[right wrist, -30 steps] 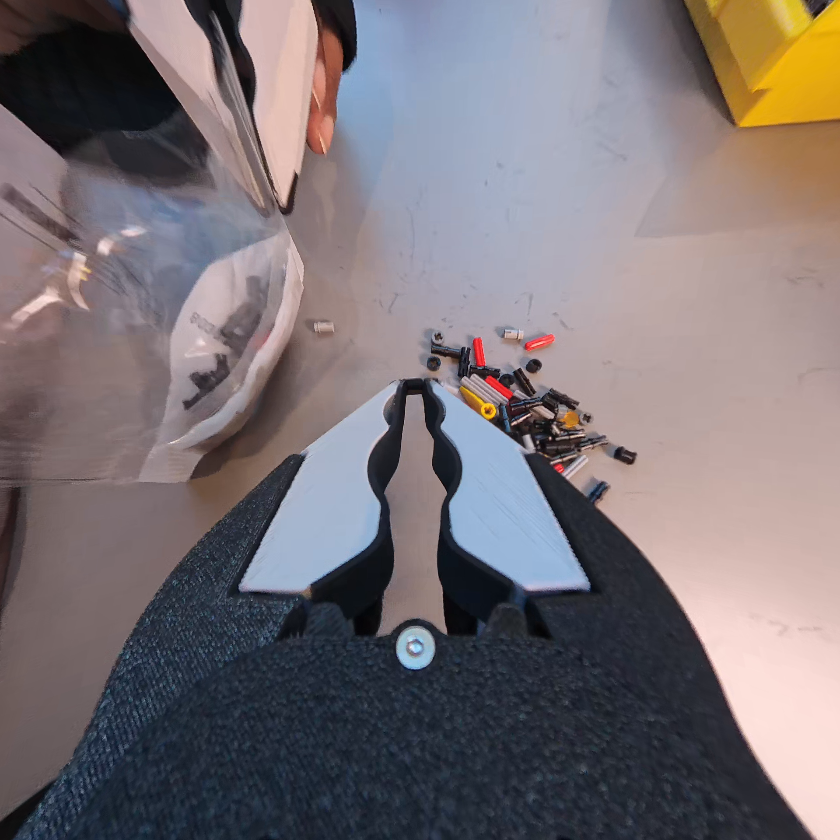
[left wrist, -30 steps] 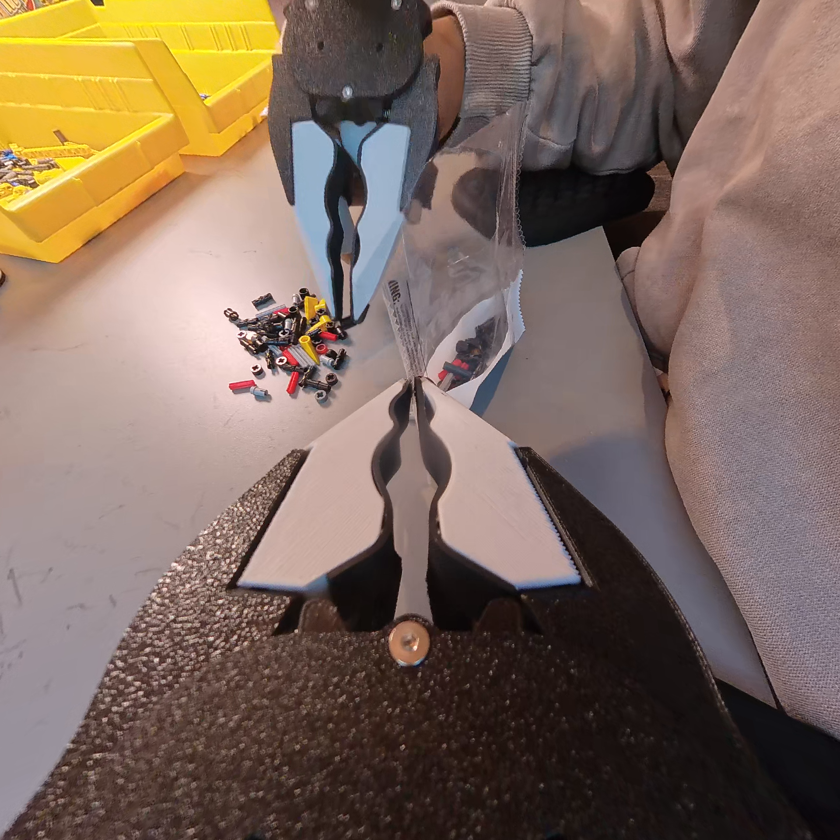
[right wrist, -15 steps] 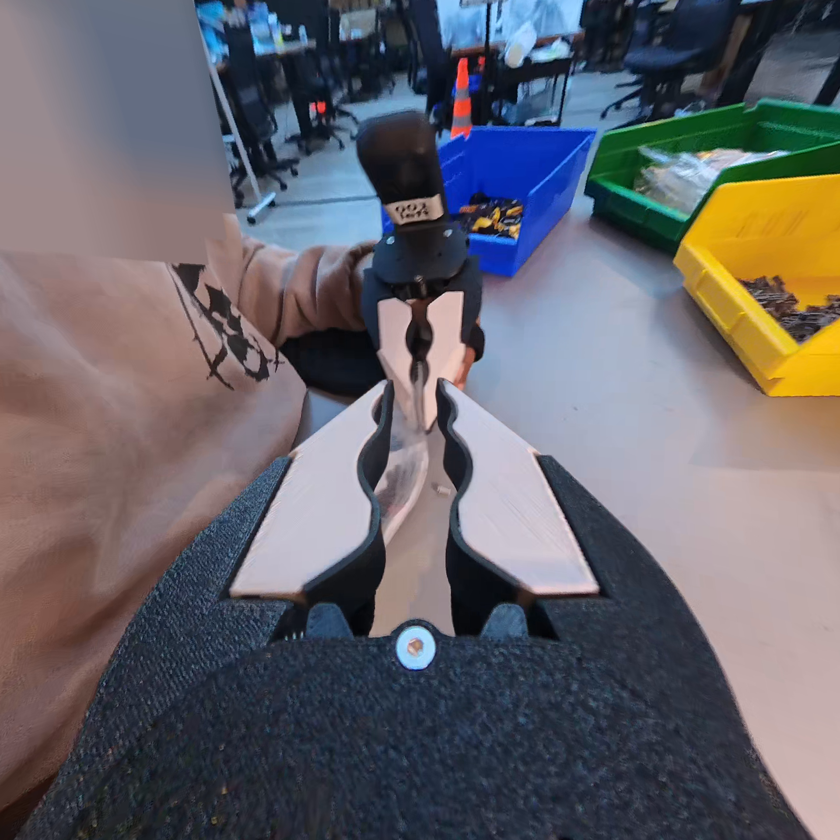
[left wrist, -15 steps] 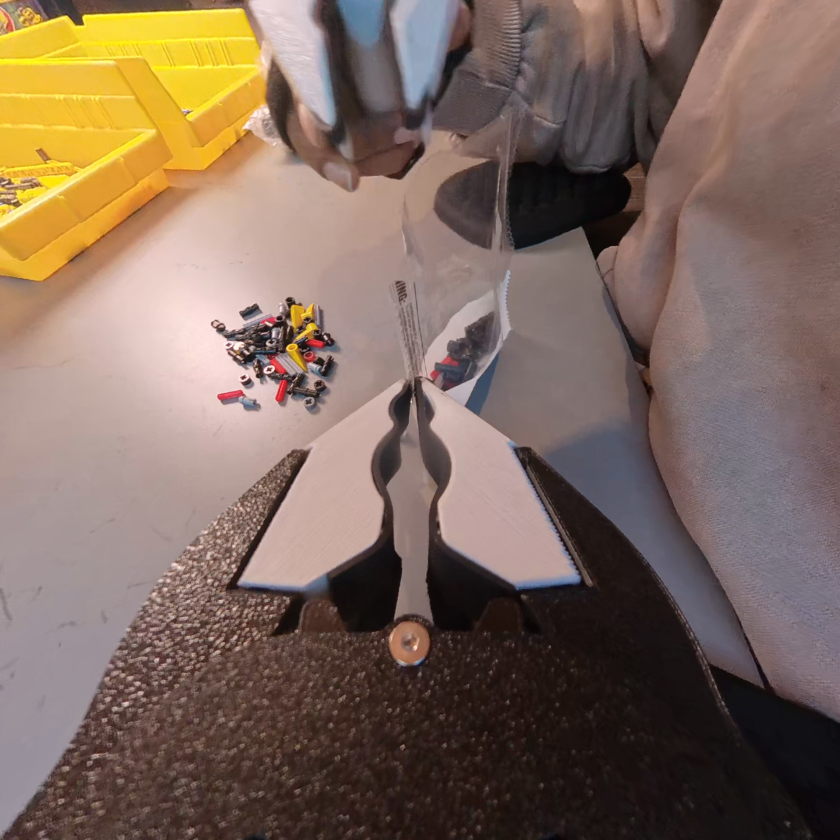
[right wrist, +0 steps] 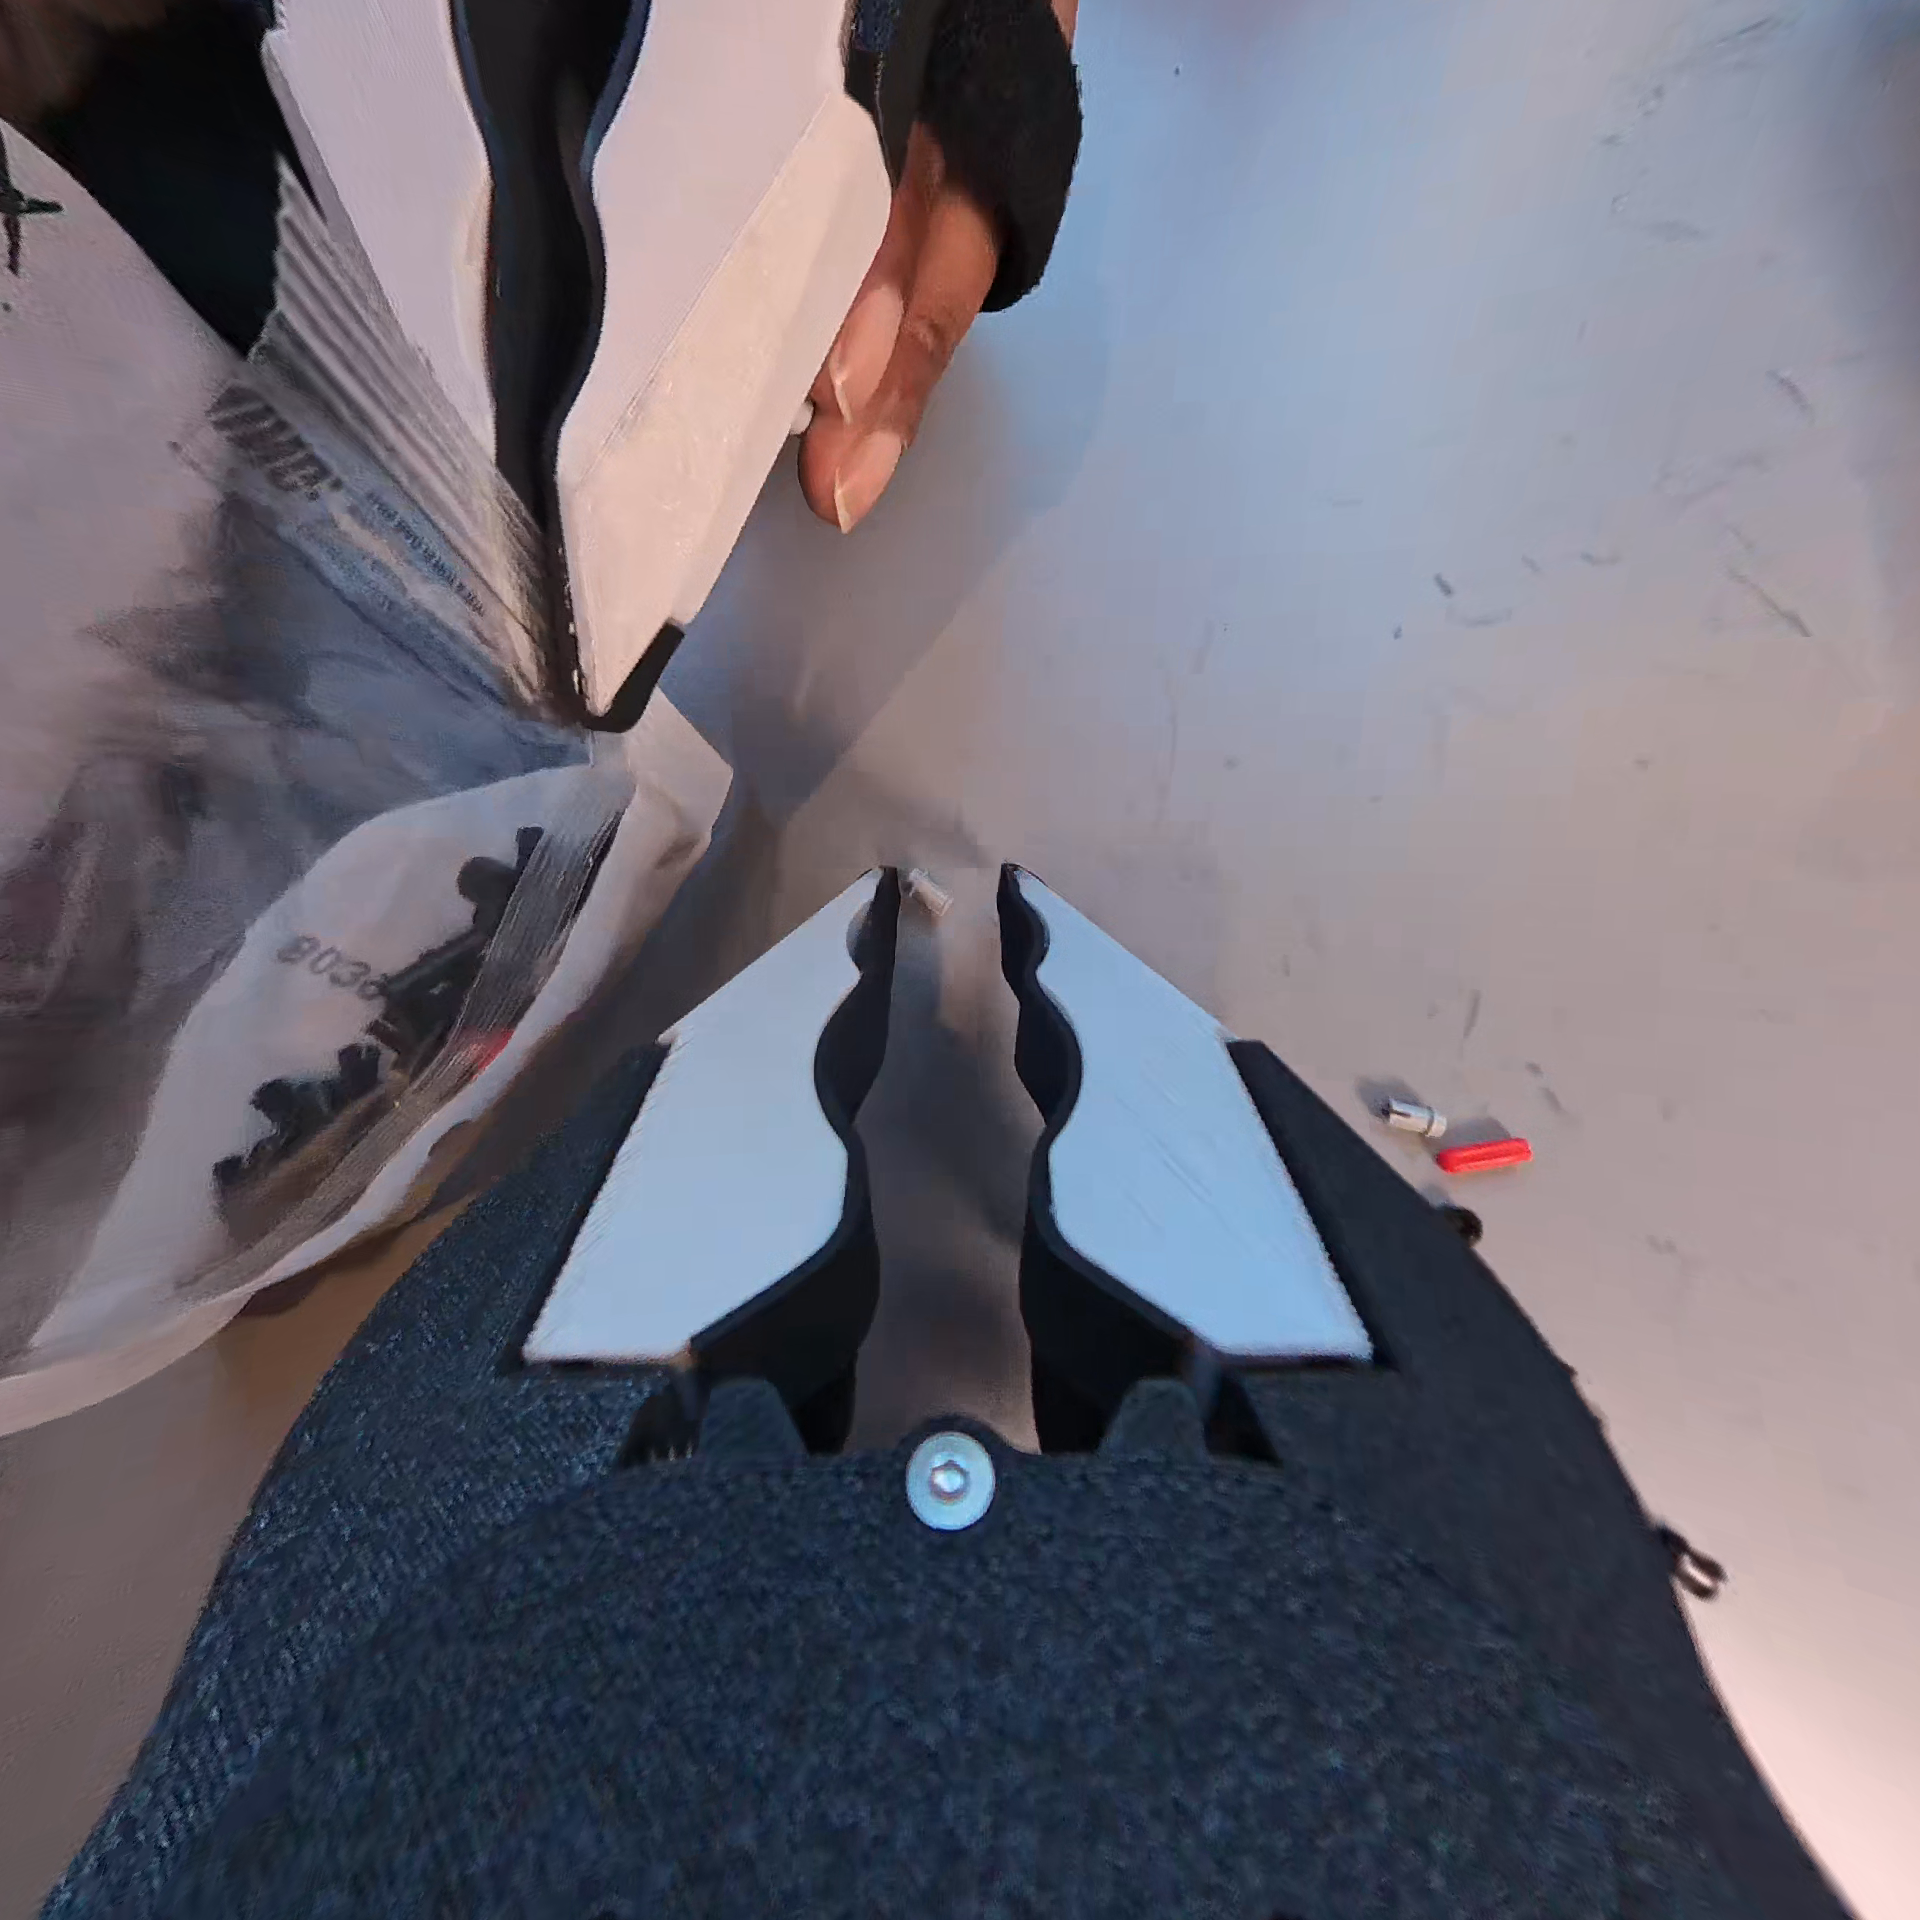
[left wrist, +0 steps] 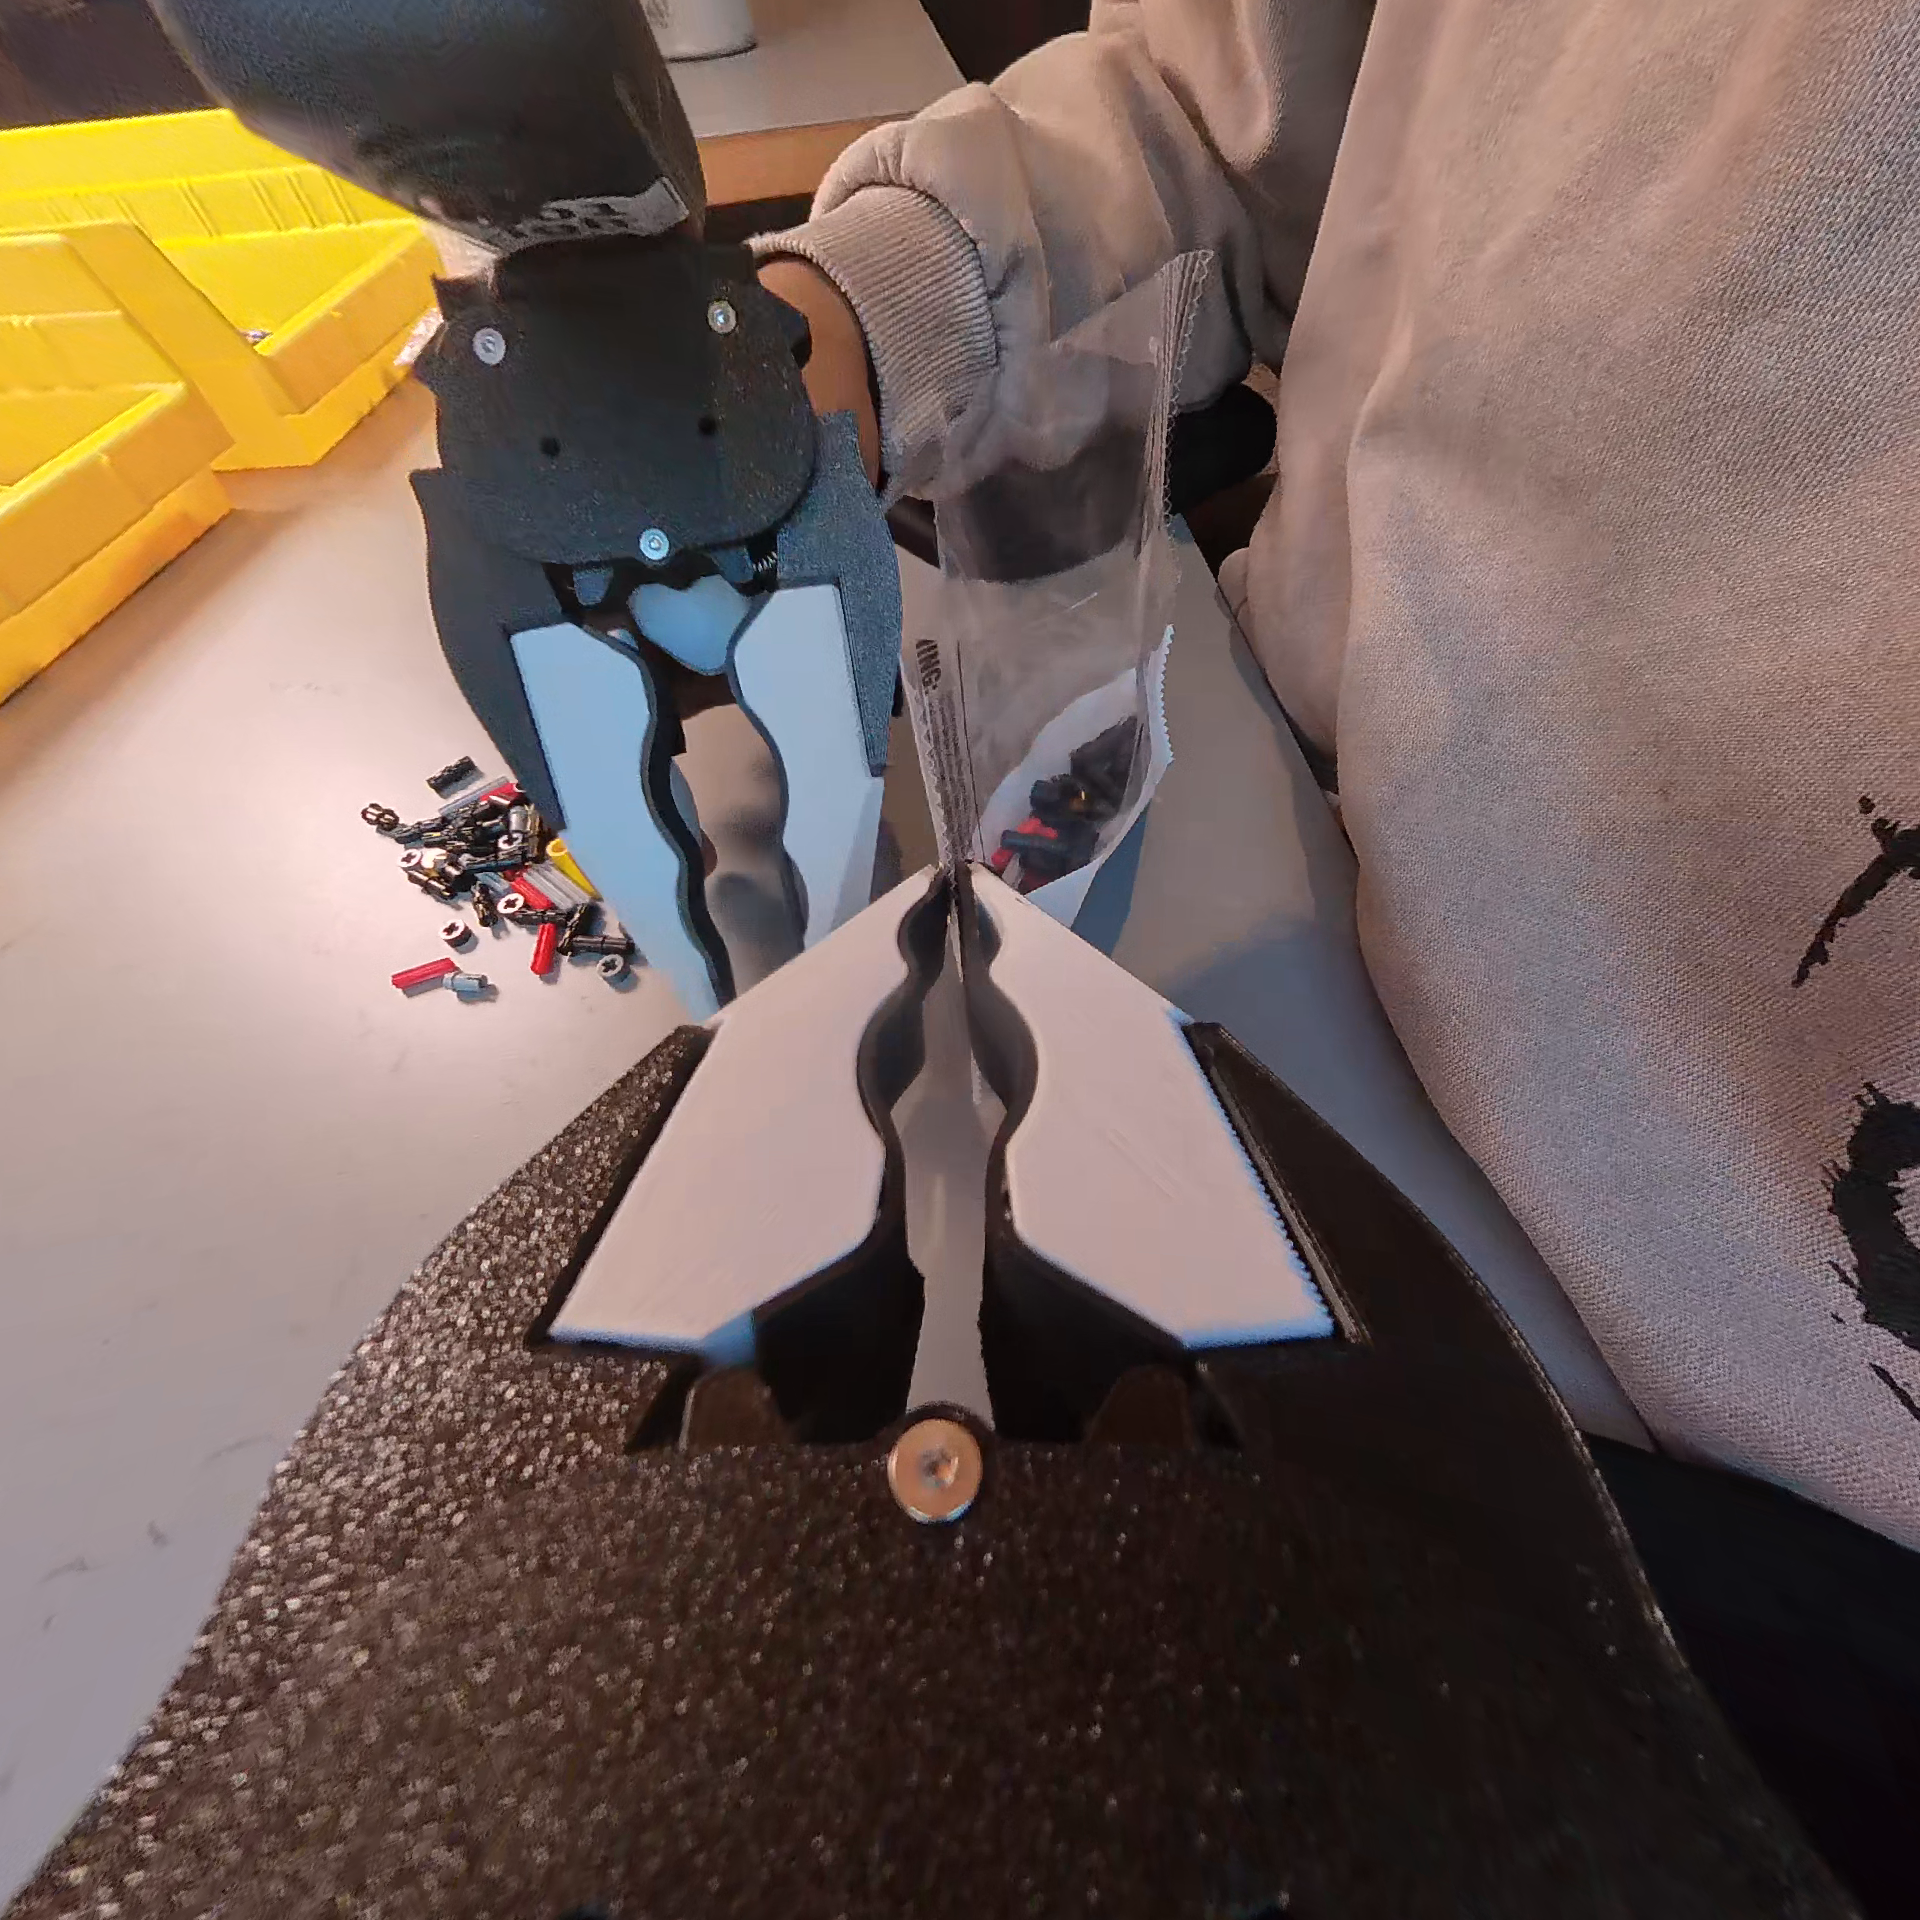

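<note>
- Bag (left wrist: 1049, 665) is hanging upright ahead of the left gripper (left wrist: 954, 883), whose jaws are clamping its edge; black and red parts are sitting low inside, near the table (left wrist: 208, 1091).
- Right gripper (right wrist: 940, 883) is standing apart and empty, a small grey pin (right wrist: 925, 891) lying between its tips.
- Thin film could be slipping from the pinch, spilling parts; closing might flick the pin away.
- Half a second ago the right gripper was raised level; now it is pointing down beside the loose pile (left wrist: 499, 862).

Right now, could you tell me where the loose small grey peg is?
In the right wrist view, the small grey peg lies on the grey table just ahead of the open right gripper, right of the clear plastic bag.
</note>
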The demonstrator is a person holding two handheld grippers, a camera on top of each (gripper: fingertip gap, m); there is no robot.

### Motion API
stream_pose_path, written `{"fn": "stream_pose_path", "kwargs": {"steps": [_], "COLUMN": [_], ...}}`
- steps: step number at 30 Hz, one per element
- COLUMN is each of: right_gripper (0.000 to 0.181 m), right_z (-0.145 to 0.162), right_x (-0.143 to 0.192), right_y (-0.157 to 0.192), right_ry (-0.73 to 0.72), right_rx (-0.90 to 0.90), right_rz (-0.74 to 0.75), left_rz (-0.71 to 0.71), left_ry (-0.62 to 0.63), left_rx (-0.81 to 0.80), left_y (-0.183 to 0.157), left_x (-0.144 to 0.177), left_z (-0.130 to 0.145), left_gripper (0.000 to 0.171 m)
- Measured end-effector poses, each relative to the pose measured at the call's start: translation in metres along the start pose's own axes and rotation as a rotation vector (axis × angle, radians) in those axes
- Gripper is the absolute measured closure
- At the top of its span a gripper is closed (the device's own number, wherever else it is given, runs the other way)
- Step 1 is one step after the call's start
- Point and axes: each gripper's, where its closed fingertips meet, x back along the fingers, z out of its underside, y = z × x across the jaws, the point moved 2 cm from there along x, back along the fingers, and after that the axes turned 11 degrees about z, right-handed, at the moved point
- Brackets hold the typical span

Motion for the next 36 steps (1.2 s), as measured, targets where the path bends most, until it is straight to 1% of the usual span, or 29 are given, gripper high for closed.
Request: {"fn": "stream_pose_path", "kwargs": {"steps": [1, 3, 6, 7, 9, 11, 13, 14, 16, 18, 20, 23, 24, 25, 27, 28, 30, 32, 36], "right_gripper": [0.165, 0.175, 0.177, 0.177, 0.177, 0.177, 0.177, 0.177, 0.176, 0.169, 0.163, 0.163, 0.163, 0.163, 0.163, 0.163, 0.163, 0.164, 0.170], "right_z": [0.002, 0.002, 0.005, 0.003, -0.011, -0.037, -0.063, -0.069, -0.067, -0.058, -0.058, -0.060, -0.054, -0.042, -0.007, 0.008, 0.019, 0.023, 0.027], "right_x": [-0.003, -0.004, 0.000, 0.004, 0.021, 0.052, 0.088, 0.100, 0.106, 0.100, 0.102, 0.111, 0.111, 0.105, 0.082, 0.069, 0.047, 0.031, 0.012], "right_y": [0.002, 0.003, 0.004, 0.002, -0.006, -0.015, -0.012, -0.007, 0.004, 0.010, 0.013, -0.008, -0.020, -0.034, -0.057, -0.060, -0.055, -0.052, -0.051], "right_ry": [0.025, 0.045, 0.056, 0.037, -0.063, -0.243, -0.413, -0.455, -0.424, -0.363, -0.381, -0.439, -0.422, -0.368, -0.189, -0.120, -0.070, -0.018, 0.082], "right_rx": [0.011, 0.018, 0.029, 0.017, -0.068, -0.140, -0.154, -0.133, -0.053, 0.011, -0.006, -0.083, -0.101, -0.107, -0.089, -0.078, -0.083, -0.056, -0.027], "right_rz": [-0.012, -0.027, -0.045, -0.045, -0.054, -0.066, -0.126, -0.151, -0.159, -0.144, -0.173, -0.112, -0.063, 0.007, 0.129, 0.146, 0.123, 0.119, 0.115], "left_rz": [-0.001, -0.004, -0.027, -0.039, -0.068, -0.095, -0.118, -0.121, -0.123, -0.123, -0.127, -0.130, -0.130, -0.130, -0.130, -0.130, -0.130, -0.131, -0.129], "left_ry": [0.001, 0.002, 0.004, 0.007, 0.023, 0.026, 0.029, 0.028, 0.028, 0.027, 0.025, 0.024, 0.025, 0.026, 0.027, 0.027, 0.028, 0.028, 0.029], "left_rx": [0.000, 0.001, 0.011, 0.019, 0.040, 0.054, 0.064, 0.068, 0.072, 0.072, 0.071, 0.068, 0.067, 0.067, 0.065, 0.065, 0.063, 0.062, 0.058], "left_y": [0.000, 0.001, 0.004, 0.006, 0.011, 0.016, 0.019, 0.020, 0.021, 0.021, 0.021, 0.021, 0.021, 0.021, 0.021, 0.021, 0.020, 0.020, 0.020], "left_x": [0.000, 0.000, 0.001, 0.001, 0.002, 0.004, 0.005, 0.006, 0.006, 0.006, 0.006, 0.007, 0.007, 0.006, 0.006, 0.006, 0.006, 0.006, 0.006], "left_z": [0.000, 0.000, 0.001, 0.002, 0.005, 0.006, 0.007, 0.007, 0.007, 0.007, 0.007, 0.007, 0.007, 0.007, 0.007, 0.007, 0.007, 0.007, 0.007], "left_gripper": [0.171, 0.171, 0.171, 0.171, 0.171, 0.171, 0.171, 0.171, 0.171, 0.171, 0.171, 0.171, 0.171, 0.171, 0.171, 0.171, 0.171, 0.171, 0.171]}}
